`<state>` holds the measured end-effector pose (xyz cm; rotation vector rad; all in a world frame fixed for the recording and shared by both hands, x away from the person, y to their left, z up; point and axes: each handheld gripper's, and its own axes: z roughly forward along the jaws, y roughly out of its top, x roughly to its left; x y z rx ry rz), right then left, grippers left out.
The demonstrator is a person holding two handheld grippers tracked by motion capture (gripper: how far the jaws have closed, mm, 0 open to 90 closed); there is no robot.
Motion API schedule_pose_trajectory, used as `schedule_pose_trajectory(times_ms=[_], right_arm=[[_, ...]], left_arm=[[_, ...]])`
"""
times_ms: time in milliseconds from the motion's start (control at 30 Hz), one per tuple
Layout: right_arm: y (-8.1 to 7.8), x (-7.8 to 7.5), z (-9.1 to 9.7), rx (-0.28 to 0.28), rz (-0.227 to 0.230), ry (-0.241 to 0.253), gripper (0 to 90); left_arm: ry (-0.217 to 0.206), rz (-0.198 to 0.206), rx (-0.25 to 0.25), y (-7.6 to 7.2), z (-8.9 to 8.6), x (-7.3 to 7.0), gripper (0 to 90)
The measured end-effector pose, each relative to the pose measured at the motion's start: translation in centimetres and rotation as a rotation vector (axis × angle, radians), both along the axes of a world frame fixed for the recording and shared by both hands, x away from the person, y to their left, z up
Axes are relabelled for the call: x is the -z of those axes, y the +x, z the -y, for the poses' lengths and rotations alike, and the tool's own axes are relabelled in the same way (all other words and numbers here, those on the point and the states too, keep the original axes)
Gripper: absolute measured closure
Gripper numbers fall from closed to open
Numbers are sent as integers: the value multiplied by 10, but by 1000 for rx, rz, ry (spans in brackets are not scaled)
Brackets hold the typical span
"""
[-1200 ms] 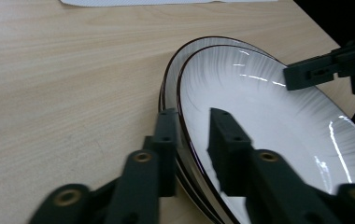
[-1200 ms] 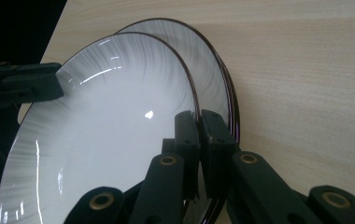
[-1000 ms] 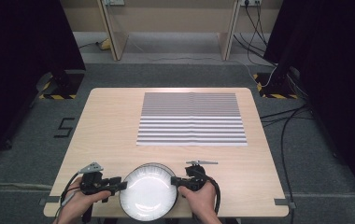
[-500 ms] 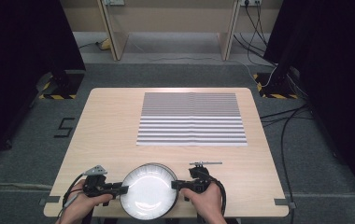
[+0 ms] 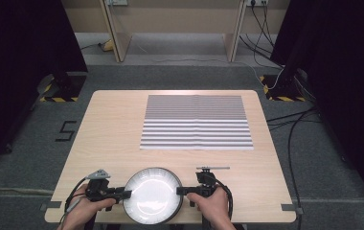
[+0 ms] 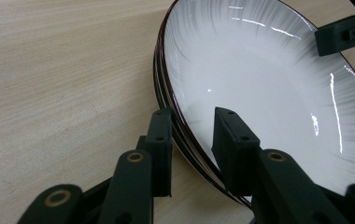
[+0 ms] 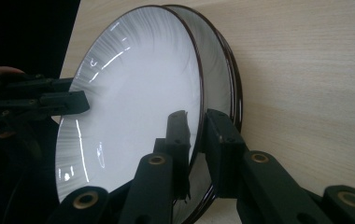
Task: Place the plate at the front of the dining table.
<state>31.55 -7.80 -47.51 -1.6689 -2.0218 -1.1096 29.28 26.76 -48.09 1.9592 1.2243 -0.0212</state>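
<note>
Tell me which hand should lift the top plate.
Right. The right fingers have just been closing on the top plate's rim alone, already tilted off the stack; the left fingers grip several rims.

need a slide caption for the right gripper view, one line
Right gripper with its jaws either side of the top plate's rim, a second plate stacked beneath, on the wooden table.

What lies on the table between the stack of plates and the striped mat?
Nothing: in the high view the stretch of table between the plates at the near edge and the striped mat is bare light wood.
</note>
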Motion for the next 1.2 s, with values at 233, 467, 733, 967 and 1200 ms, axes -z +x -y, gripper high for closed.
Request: schedule_pose_trajectory(times_ms=[233,467,733,967,1200], right_arm=[[1,5,-9,-9,-2,-16,808],[-1,3,-16,5,64,-85,837],[2,1,-16,40,173,-82,864],[3,-10,-15,33,297,-122,868],[3,-14,-10,46,403,-134,868]], left_arm=[[-17,-11,-1,2,-2,1,679],[11,12,0,4,1,-4,700],[-5,49,-23,8,1,-5,742],[-32,92,-34,12,3,-8,777],[-98,152,-76,24,6,-12,816]])
